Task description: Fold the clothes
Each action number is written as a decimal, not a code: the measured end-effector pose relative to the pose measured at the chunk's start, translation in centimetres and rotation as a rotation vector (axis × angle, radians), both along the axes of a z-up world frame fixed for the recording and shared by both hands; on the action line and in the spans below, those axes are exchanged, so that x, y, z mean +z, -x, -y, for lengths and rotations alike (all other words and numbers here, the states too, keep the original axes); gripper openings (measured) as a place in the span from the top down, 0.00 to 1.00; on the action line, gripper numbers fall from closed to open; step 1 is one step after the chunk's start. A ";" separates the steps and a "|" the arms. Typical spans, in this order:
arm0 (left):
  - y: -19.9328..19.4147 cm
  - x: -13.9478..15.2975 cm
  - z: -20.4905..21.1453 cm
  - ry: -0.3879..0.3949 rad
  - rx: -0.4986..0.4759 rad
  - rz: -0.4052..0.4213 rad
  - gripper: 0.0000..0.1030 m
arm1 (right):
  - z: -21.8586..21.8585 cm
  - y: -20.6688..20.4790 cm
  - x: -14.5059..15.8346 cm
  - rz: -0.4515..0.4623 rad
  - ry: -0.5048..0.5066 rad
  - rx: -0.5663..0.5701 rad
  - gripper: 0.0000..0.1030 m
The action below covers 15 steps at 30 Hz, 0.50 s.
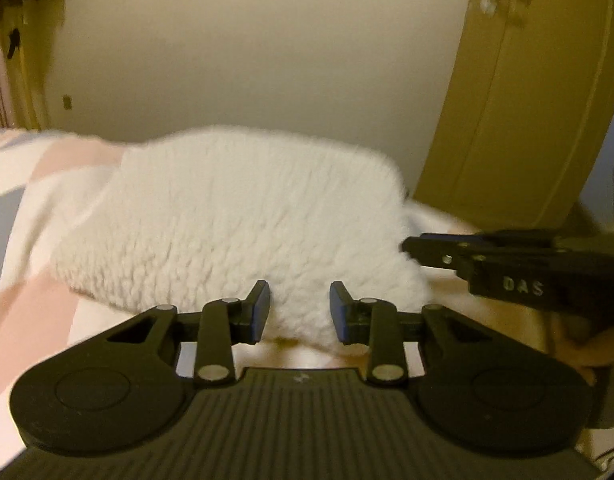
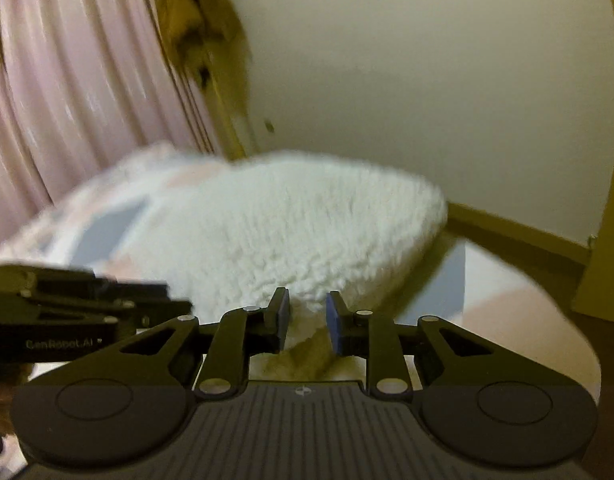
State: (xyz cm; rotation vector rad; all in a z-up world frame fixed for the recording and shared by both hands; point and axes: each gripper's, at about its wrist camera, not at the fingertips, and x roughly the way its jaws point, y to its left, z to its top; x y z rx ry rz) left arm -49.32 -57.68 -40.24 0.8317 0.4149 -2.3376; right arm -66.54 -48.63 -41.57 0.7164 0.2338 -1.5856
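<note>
Garment: a white fleecy garment [image 1: 235, 216] lies folded into a thick rectangular bundle on a bed cover [image 1: 47, 308] with pink, grey and white patches.
Left hand-held gripper [image 1: 300, 312]: its 2 blue-padded fingers stand apart at the bundle's near edge; fleece shows in the gap, nothing is pinched.
Right hand-held gripper [image 2: 306, 322]: fingers apart too, with a narrower gap, at the bundle's near corner, not clamped on it.
Relation: each hand-held gripper shows in the other's view, side by side and close.
Person: part of a hand [image 1: 587, 348] shows under the right tool.
Surroundings: pale wall [image 1: 267, 60], pink curtain [image 2: 67, 100], wooden door [image 1: 527, 100]; both views are motion-blurred.
</note>
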 end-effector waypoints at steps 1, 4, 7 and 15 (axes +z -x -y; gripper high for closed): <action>0.0 -0.2 -0.1 -0.002 0.000 0.005 0.70 | 0.5 0.2 -0.5 0.005 -0.023 -0.003 0.76; -0.5 0.9 -0.8 -0.015 0.026 0.012 0.71 | -0.2 0.7 0.5 0.040 0.009 -0.031 0.76; -1.2 2.2 -1.2 -0.061 0.088 0.056 0.65 | -1.6 0.4 2.1 0.072 0.019 -0.083 0.61; -2.7 3.9 -1.2 -0.160 0.203 0.148 0.42 | -4.8 -2.6 3.2 0.103 -0.077 -0.174 0.41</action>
